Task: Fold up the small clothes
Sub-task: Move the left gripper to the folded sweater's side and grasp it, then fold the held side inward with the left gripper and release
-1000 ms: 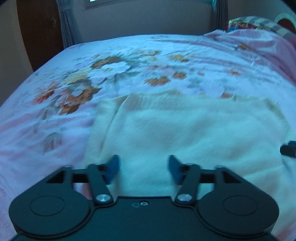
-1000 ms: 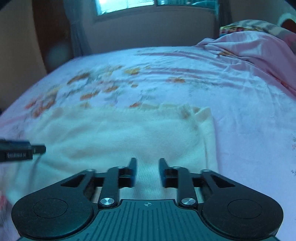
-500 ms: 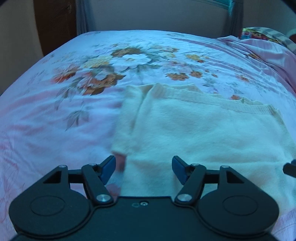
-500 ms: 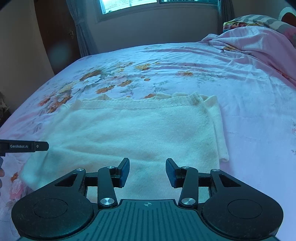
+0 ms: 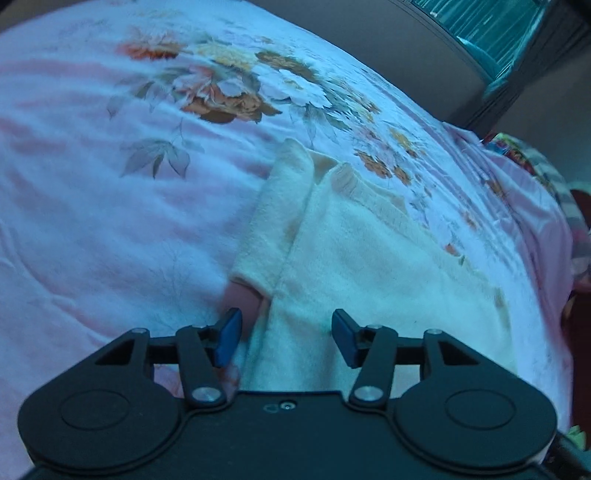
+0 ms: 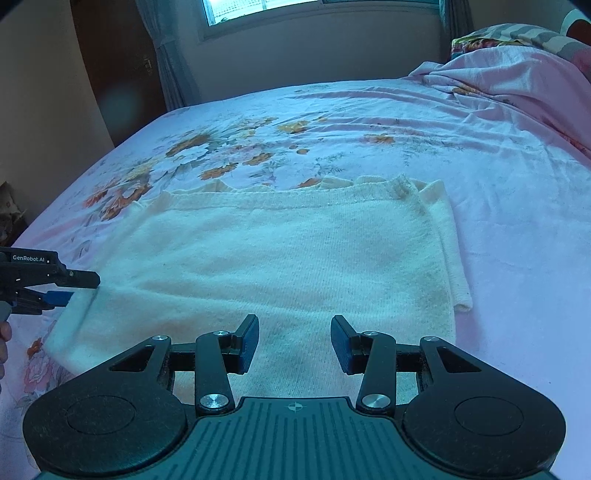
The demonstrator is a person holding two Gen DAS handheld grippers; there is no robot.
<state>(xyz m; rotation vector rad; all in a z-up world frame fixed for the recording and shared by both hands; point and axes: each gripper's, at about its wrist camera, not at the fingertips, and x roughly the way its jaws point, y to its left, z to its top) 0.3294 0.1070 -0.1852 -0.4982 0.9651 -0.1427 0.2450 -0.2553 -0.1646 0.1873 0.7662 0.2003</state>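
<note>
- A bed (image 6: 498, 258) covered by one pink floral sheet (image 5: 110, 206) is shown in both views; one window (image 6: 266, 7) with a curtain (image 6: 170, 70) at its left side is set in the far wall.
- One bunched pink blanket (image 6: 517, 81) and one striped pillow (image 6: 524, 37) are seen at the far right corner of the bed.
- One cream knit sweater (image 6: 277, 258) is laid flat on the sheet, at the near side of the bed, with its ribbed edge turned toward the window.
- Two sleeves are counted: one sleeve (image 6: 448, 243) is folded along the right edge of the body, and the other sleeve (image 5: 273, 218) is laid along the left edge, its cuff pointing toward the camera.
- Two grippers are in view, each fitted with two blue-padded fingers.
- The right gripper (image 6: 294, 343) is held low over the near part of the sweater body; its jaws are spread wide and nothing is gripped between them.
- The left gripper (image 5: 286, 338) is positioned at the left edge of the sweater, just below the cuff; its jaws are likewise spread apart, with the garment's side edge lying between the fingers but not clamped.
- In the right wrist view the left gripper is seen at the far left of the frame, beside the sweater's left edge.
</note>
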